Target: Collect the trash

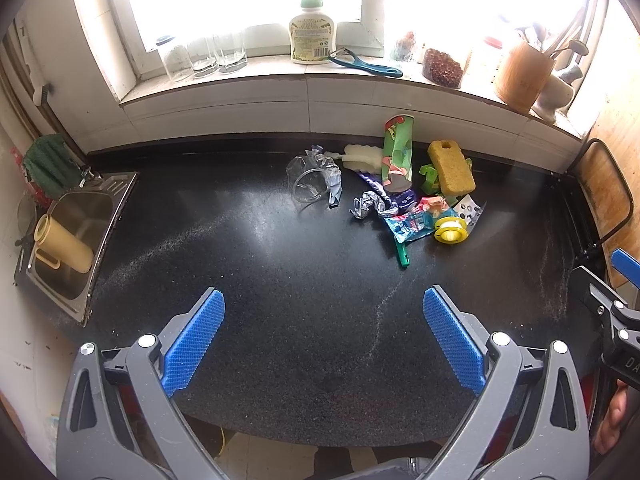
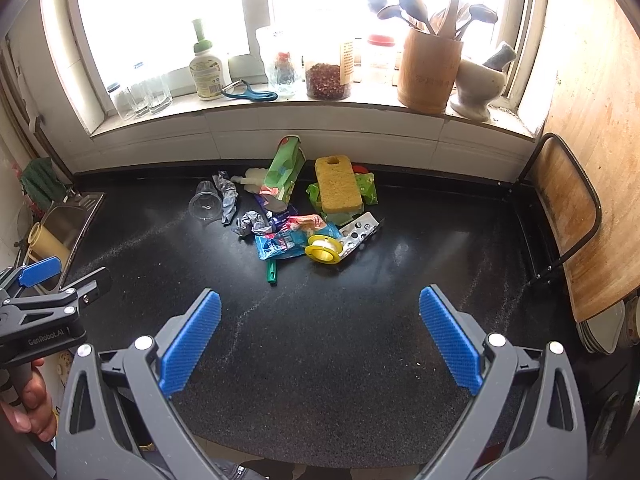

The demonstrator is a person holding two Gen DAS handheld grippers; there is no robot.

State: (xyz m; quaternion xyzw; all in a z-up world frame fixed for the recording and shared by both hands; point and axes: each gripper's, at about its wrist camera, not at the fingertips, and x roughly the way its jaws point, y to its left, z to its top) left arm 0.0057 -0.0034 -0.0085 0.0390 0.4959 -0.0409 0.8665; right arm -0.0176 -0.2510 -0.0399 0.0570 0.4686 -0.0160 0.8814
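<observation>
A heap of trash lies at the back of the black counter [image 1: 280, 280]: a green paper cup [image 1: 397, 152] on its side, a yellow sponge [image 1: 451, 168], a clear plastic cup [image 1: 310, 182], a blue wrapper [image 1: 408, 224], a yellow spool [image 1: 451, 231] and crumpled foil [image 1: 366, 205]. The right wrist view shows the same green cup [image 2: 285, 174], sponge [image 2: 338, 184], spool [image 2: 324, 249] and blue wrapper [image 2: 278, 245]. My left gripper [image 1: 324, 336] and right gripper [image 2: 320, 336] both hover open and empty near the counter's front edge, well short of the heap.
A steel sink [image 1: 70, 236] holding a yellow jug sits at the left. The windowsill carries a bottle [image 1: 312, 28], glasses, a peeler, jars and a wooden utensil holder [image 2: 430, 70]. A wooden board [image 2: 592, 160] in a metal rack stands at the right.
</observation>
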